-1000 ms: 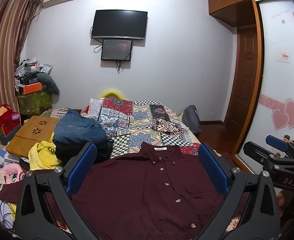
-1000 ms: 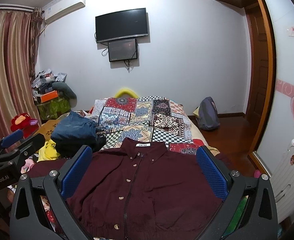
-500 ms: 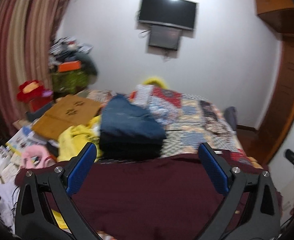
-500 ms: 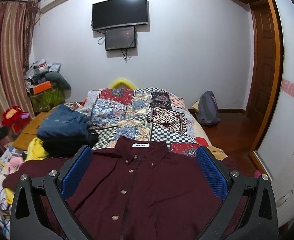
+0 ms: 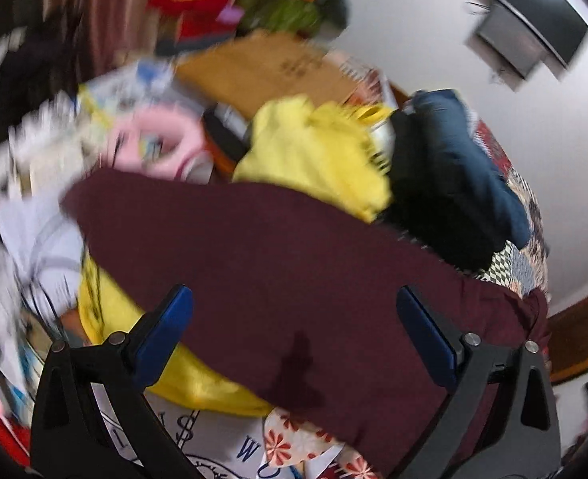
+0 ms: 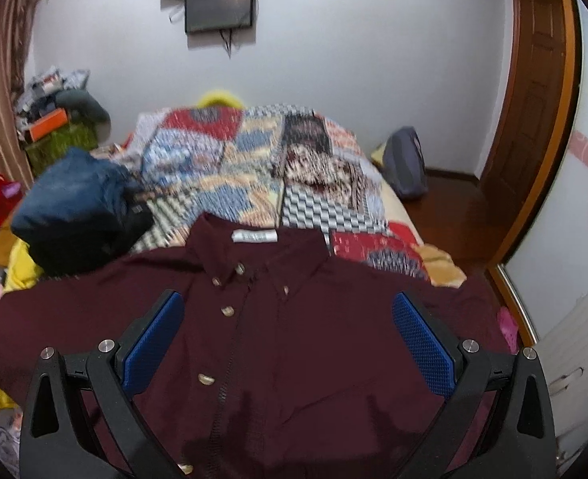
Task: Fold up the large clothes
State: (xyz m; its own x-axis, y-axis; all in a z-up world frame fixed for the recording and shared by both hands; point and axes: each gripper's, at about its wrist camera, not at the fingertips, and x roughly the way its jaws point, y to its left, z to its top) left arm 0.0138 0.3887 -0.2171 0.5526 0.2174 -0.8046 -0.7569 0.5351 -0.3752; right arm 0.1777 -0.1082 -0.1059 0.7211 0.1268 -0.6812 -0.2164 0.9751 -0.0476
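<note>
A large maroon button-up shirt [image 6: 294, 339] lies spread front-up on the patchwork bed cover [image 6: 254, 167], collar toward the far wall. My right gripper [image 6: 288, 343] is open and empty above the shirt's chest. In the blurred, tilted left wrist view, my left gripper [image 5: 294, 331] is open and empty over the shirt's left sleeve [image 5: 254, 259], which stretches toward the bed's left edge.
A pile of folded dark blue clothes [image 6: 78, 207] sits left of the shirt, also seen in the left wrist view [image 5: 453, 175]. A yellow garment [image 5: 314, 151], a pink item [image 5: 154, 143] and papers lie by the sleeve. A grey bag [image 6: 406, 167] leans beside the bed.
My left gripper has swung left and tilted toward the sleeve and the clutter at the bed's left edge. My right gripper has tipped down and moved closer to the shirt's chest.
</note>
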